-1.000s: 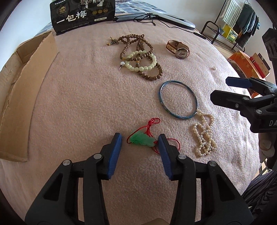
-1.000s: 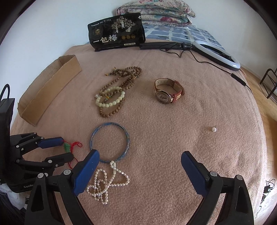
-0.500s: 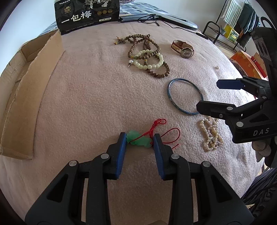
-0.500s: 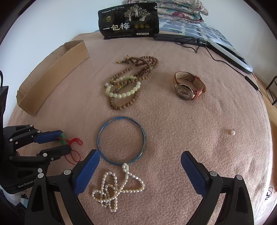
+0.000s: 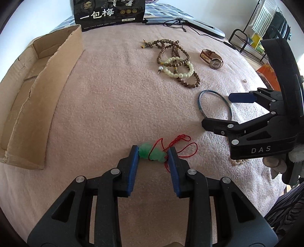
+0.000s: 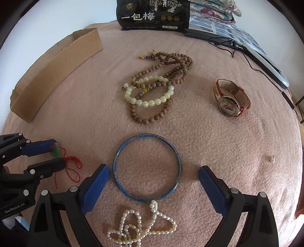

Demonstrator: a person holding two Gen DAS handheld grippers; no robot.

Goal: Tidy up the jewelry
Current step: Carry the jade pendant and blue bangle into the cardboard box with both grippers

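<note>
A green jade pendant point(image 5: 152, 154) on a red cord point(image 5: 182, 140) lies on the pink blanket, and my left gripper point(image 5: 153, 153) is shut on it, one blue pad at each end. The right wrist view shows that same left gripper point(image 6: 58, 153) and pendant point(image 6: 56, 150) at the far left. My right gripper point(image 6: 153, 170) stands wide open just above a blue bangle point(image 6: 116, 161), its fingers either side of the ring. A white pearl necklace point(image 6: 167, 218) lies heaped between the right gripper's arms, touching the bangle's near edge. In the left wrist view the right gripper point(image 5: 217, 110) covers part of the bangle point(image 5: 201, 106).
A torn cardboard box point(image 5: 38, 95) lies open along the left. Farther back are a brown wooden bead necklace point(image 6: 171, 62) under a pale bead bracelet point(image 6: 152, 103), and a wristwatch point(image 6: 228, 106). One loose pearl point(image 6: 272, 160) sits at the right. A black bag point(image 6: 153, 15) and a cabled lamp point(image 6: 266, 62) line the far edge.
My left gripper's jaws closed onto the green pendant and it shifted toward the cardboard box. The right gripper came down and forward, and the bangle now lies between its fingers.
</note>
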